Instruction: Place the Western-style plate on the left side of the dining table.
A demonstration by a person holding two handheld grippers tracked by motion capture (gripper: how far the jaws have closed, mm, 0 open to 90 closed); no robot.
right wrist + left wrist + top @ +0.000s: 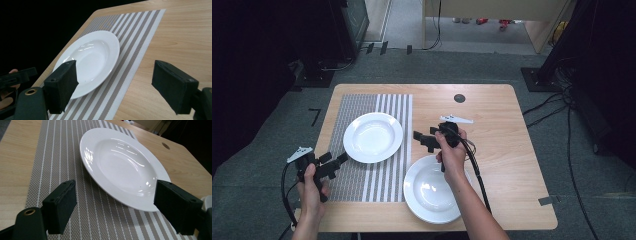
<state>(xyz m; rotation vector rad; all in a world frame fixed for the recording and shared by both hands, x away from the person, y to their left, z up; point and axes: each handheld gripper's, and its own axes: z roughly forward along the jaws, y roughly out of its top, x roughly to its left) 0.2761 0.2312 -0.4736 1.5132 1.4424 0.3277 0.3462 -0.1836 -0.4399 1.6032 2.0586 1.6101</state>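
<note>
White and round, the shiny china plate [373, 137] sits on the striped woven mat [362, 180] on my wooden desk [492, 115]. My left gripper [115, 203] gapes empty before it. My right gripper [113, 85] gapes empty too.
</note>
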